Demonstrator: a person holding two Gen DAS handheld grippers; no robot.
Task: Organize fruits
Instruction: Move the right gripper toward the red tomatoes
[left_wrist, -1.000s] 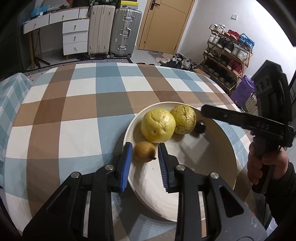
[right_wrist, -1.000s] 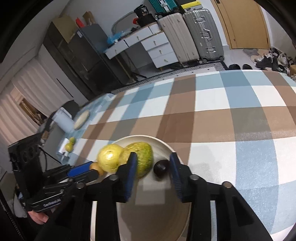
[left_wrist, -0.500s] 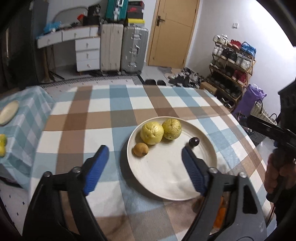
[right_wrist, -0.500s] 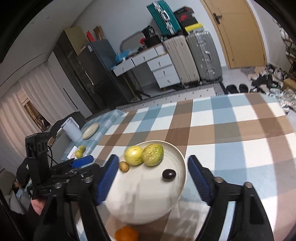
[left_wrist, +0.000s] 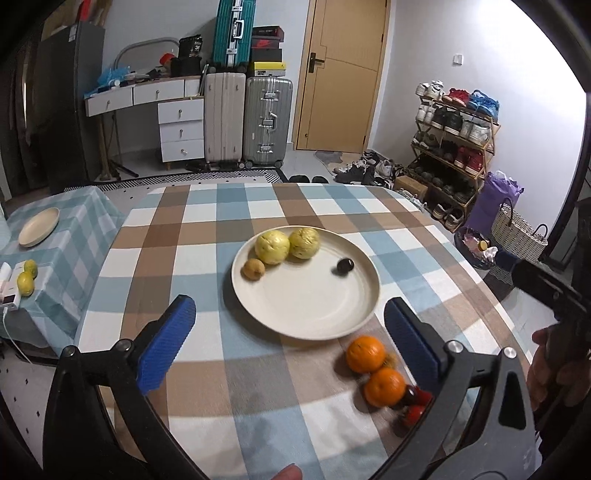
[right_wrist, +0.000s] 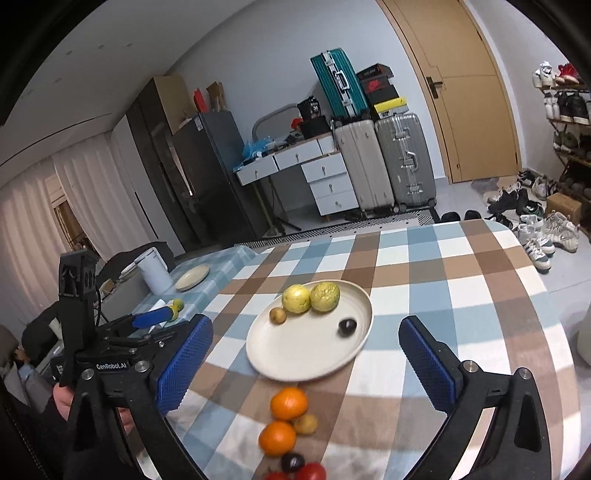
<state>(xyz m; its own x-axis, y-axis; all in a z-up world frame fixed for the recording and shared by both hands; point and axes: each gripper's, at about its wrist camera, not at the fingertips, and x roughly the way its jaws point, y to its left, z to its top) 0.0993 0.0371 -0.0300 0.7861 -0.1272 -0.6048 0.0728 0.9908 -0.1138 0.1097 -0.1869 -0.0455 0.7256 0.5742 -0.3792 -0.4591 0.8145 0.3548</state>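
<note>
A cream plate (left_wrist: 306, 314) (right_wrist: 295, 354) on the checked table holds two yellow-green fruits (left_wrist: 272, 246) (right_wrist: 296, 299), a small brown fruit (left_wrist: 253, 268) (right_wrist: 277, 315) and a dark plum (left_wrist: 345, 265) (right_wrist: 347, 326). Two oranges (left_wrist: 365, 353) (right_wrist: 289, 403) lie on the cloth in front of the plate, with a small brown fruit (right_wrist: 306, 424), a dark fruit (right_wrist: 292, 462) and red fruits (left_wrist: 413, 413) (right_wrist: 310, 472) beside them. My left gripper (left_wrist: 291, 339) is open and empty, held back above the table's near side. My right gripper (right_wrist: 306, 365) is open and empty too.
A low side table (left_wrist: 70, 236) with a checked cloth at the left bears a small plate (left_wrist: 38, 232) and lemons (left_wrist: 26, 282). Suitcases (left_wrist: 245, 118), drawers and a door stand behind. A shoe rack (left_wrist: 454, 147) and baskets stand at the right.
Both grippers opened wide, let go of the small brown fruit and the plum on the plate, and drew back and up. The oranges in front of the plate came into view.
</note>
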